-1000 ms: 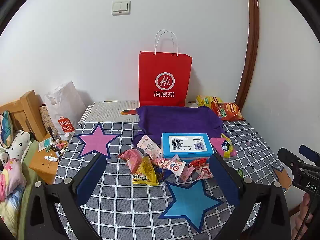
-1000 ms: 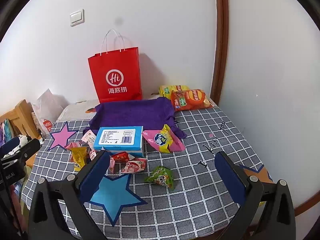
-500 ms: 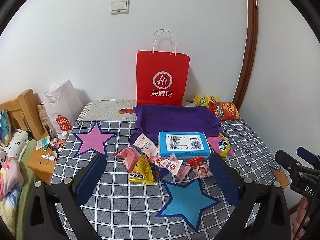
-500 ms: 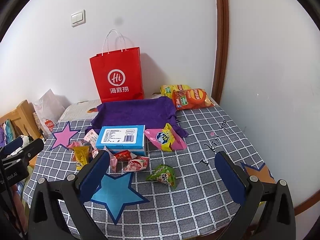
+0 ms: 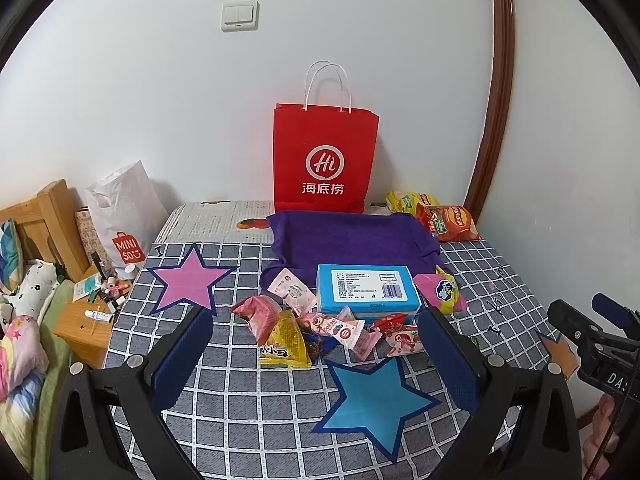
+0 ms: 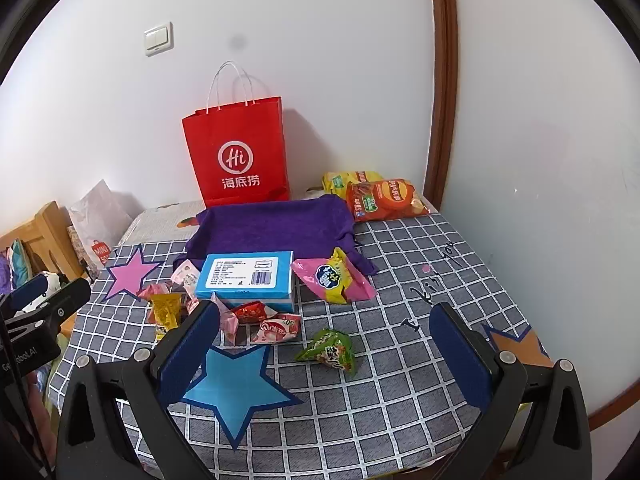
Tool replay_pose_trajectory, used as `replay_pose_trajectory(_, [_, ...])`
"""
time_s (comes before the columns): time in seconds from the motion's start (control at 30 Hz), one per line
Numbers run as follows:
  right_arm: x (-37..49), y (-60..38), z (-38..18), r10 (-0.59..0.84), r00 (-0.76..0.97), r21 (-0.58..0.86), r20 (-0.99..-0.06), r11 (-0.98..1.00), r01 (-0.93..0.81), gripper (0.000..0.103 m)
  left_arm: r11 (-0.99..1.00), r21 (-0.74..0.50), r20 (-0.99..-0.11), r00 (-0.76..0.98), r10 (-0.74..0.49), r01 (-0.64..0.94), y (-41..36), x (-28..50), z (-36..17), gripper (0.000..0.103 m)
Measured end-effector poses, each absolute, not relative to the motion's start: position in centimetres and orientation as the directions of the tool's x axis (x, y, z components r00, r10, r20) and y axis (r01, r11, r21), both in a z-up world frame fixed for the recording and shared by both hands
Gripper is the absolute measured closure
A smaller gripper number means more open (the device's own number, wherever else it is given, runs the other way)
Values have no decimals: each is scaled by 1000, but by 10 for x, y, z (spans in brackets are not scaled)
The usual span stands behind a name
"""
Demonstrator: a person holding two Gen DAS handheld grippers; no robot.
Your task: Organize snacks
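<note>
Small snack packets lie in a loose heap on the checked tablecloth (image 5: 248, 408): a yellow triangular pack (image 5: 285, 341), a pink one (image 5: 260, 316), and a green pack (image 6: 329, 350) lying apart. A blue box (image 5: 366, 290) (image 6: 246, 275) sits at the edge of a purple cloth (image 5: 352, 236). A pink and yellow bag (image 6: 334, 277) lies to its right. My left gripper (image 5: 316, 356) hangs open above the near side of the heap, holding nothing. The right gripper (image 6: 324, 354) is open too, empty, with the green pack between its fingers in view but farther off.
A red paper bag (image 5: 326, 164) stands against the wall. Two chip bags (image 6: 380, 196) lie at the back right. Pink (image 5: 188, 280) and blue (image 5: 370, 396) paper stars are stuck on the cloth. A white shopping bag (image 5: 124, 216) and a cluttered wooden stool (image 5: 86, 320) stand left of the table.
Both grippers have drifted slightly; the scene sits a little lower and closer in both views. Nothing on the table has moved, and both grippers stay open.
</note>
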State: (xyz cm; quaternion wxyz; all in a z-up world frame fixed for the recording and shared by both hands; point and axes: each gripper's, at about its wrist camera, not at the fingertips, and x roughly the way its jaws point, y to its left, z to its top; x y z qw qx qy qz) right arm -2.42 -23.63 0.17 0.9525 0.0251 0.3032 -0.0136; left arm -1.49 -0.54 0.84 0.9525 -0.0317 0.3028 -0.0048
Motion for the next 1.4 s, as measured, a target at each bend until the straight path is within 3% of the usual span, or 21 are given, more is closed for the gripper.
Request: replay_pose_trajectory(1.4, [-28,-241,3,-2,831,77,-557,996,54,0,997,-75,-569,821,-45,2,-8,-16,9,0])
